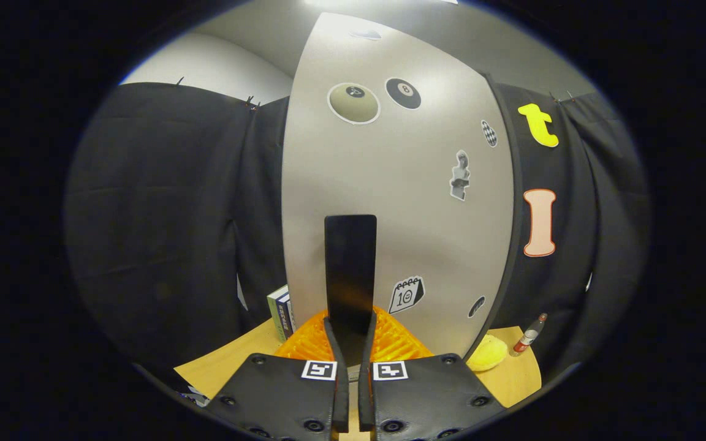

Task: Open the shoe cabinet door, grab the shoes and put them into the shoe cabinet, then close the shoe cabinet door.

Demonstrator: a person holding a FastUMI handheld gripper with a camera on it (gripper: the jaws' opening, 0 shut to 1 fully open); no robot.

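Gripper view shows the gripper (350, 334) with fingers together, apparently clamped on the dark handle (350, 269) of the pale shoe cabinet door (390, 184) just ahead, so the door-moving step seems underway, calling for a steady arc.

The gripper view rides low over the wooden table (218, 367), looking forward along the gripper (353, 343) fingers. It faces the cabinet door (390, 202) close up, tilted slightly upward.

Black cloth (163, 202) hung as the booth's wall beyond the jaws, pale room wall (206, 61) above, wooden worktop (224, 364) below.
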